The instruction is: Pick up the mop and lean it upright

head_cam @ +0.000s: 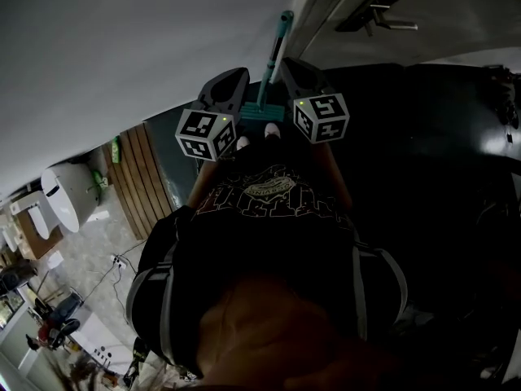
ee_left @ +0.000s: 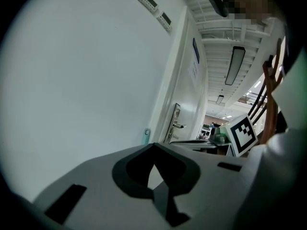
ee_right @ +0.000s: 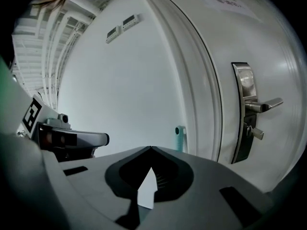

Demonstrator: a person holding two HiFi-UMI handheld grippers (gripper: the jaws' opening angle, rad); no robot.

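The mop stands upright with its teal handle [head_cam: 273, 55] against the white wall beside the door frame. Its flat teal head [head_cam: 262, 114] rests on the dark floor just in front of the person's shoes. The handle's top end shows in the left gripper view [ee_left: 147, 136] and in the right gripper view [ee_right: 179, 138], beyond the jaws. My left gripper [head_cam: 238, 75] [ee_left: 153, 143] is left of the handle and my right gripper [head_cam: 287, 63] [ee_right: 151, 147] is right of it. Both are shut with nothing between the jaws, and neither touches the mop.
A white door with a metal lever handle [head_cam: 378, 15] [ee_right: 252, 107] [ee_left: 176, 125] is right of the mop. White wall [head_cam: 122, 47] fills the left. A wooden slatted panel [head_cam: 142, 177] and a white fixture [head_cam: 65, 195] lie at lower left. The person's dark-shirted torso [head_cam: 269, 243] fills the foreground.
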